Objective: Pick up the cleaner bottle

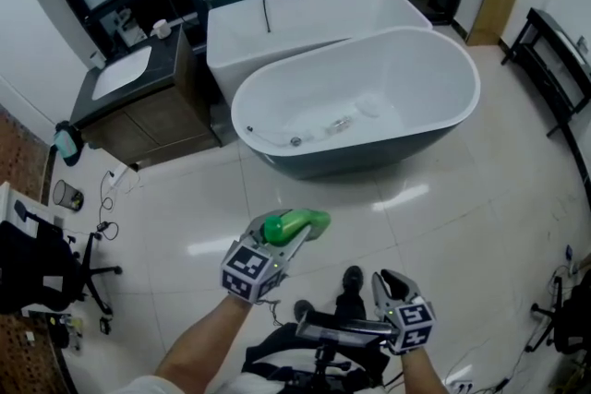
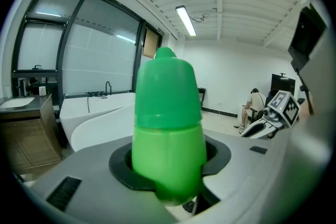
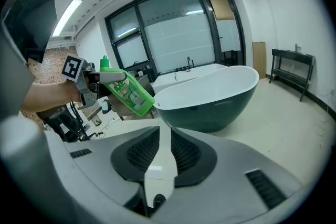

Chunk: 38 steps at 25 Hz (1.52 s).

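The green cleaner bottle (image 1: pixel 297 223) is off the floor, lying almost level, with my left gripper (image 1: pixel 294 235) shut on it. In the left gripper view the bottle (image 2: pixel 168 128) fills the space between the jaws, its cap pointing away from the camera. From the right gripper view the bottle (image 3: pixel 129 93) shows a printed label and hangs at the left, held by the left gripper (image 3: pixel 110 77) in front of the tub. My right gripper (image 1: pixel 391 283) is lower and to the right, holding nothing. Its jaws (image 3: pixel 160 131) stand almost together, with only a narrow slit between them.
A dark oval bathtub (image 1: pixel 434 138) stands ahead on the glossy tiled floor, with a white rectangular tub (image 1: pixel 277 23) behind it. A vanity with a sink (image 1: pixel 129 74) is at the left. A black office chair (image 1: pixel 37 268), a black rack (image 1: pixel 554 41) and dark equipment (image 1: pixel 323 337) are nearby.
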Tool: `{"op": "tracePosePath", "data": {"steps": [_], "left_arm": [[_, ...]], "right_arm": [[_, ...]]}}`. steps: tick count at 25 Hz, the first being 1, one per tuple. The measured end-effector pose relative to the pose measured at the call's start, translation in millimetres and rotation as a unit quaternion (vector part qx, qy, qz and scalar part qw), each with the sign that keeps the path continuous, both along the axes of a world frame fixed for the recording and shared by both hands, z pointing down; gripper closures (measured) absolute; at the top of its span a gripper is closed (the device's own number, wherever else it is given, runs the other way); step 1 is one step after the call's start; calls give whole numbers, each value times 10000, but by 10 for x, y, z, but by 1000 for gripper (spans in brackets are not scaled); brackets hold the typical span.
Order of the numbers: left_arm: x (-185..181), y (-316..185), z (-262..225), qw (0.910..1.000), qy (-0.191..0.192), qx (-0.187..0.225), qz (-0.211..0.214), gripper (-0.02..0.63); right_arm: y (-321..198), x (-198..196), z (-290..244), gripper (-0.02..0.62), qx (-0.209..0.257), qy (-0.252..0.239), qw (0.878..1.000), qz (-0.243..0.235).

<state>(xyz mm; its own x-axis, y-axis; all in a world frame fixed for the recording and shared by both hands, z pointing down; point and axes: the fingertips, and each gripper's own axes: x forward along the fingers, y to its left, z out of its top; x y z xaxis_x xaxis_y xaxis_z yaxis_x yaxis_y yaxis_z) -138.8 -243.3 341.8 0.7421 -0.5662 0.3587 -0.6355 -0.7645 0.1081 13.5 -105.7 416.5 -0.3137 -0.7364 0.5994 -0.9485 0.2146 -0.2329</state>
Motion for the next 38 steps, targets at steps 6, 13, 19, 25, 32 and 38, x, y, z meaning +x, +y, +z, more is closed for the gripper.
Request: {"op": "tracePosePath", "data": {"steps": [6,13,19,25,32,38], "left_arm": [[-71,5,-109,10000,-16,39,-46,430],[-172,-8,-238,9999,-14,127,-64,430],[-233,85,-356,9998,64,163,-69,430],[-416,211,-535,9987,232,365,-284,430],[-621,334,-904,9958,482,652,-429,430],[-685,572,-1055,9947,582,773,-344,430]], "right_arm": [[-115,3,-145,520,157,-2,9999,-40],[-188,-37,-237,520,242,49,9996,-119],[-187,-23,-398,520,351,12,9993,-106],[-107,-96,-549,520,510,89,9985,-183],[-121,-228,-848,520,789,96,9965,-246],[18,-310,-935,520,879,26,9958,-267]]}}
